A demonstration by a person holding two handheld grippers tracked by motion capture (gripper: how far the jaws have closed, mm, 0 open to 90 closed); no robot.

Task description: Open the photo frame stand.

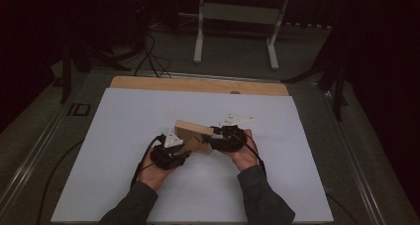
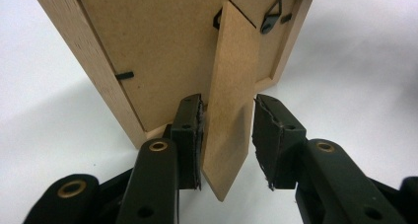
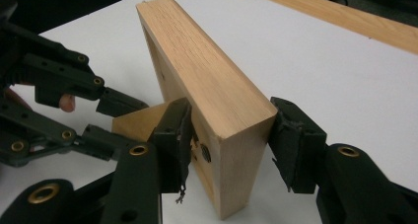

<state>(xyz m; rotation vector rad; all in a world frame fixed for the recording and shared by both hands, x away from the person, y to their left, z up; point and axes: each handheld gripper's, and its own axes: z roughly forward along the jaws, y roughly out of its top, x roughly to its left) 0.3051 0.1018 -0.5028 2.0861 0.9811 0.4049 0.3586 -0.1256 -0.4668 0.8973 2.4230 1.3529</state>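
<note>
While both hands sit close together over the middle of the white counter [image 1: 124, 150], a wooden picture frame [image 1: 192, 135] stands between the two grippers, its plain fibreboard back turned toward the left gripper [image 2: 227, 135] and its thick edge toward the right gripper [image 3: 229, 142]. In the left gripper view the narrow easel stand [image 2: 231, 91] swings out from the frame's back and hangs between the two black jaws: the left-hand pad touches its edge, but there is a clear gap on the other side, so that gripper is released, not clamped on the stand. Up near the frame's top corner sit a small metal hanger [image 2: 271, 16] and a black turn clip [image 2: 124, 76]. Over in the right gripper view the jaws straddle the frame's near corner, one pad on each face; the far pad looks right up against the wood, yet whether they are actually squeezing is not something I can tell. From the high view the frame rests on the counter, tilted, with a hand [image 1: 157, 173] on each gripper either side and a strip of bare wood [image 1: 198, 85] along the counter's far edge.
</note>
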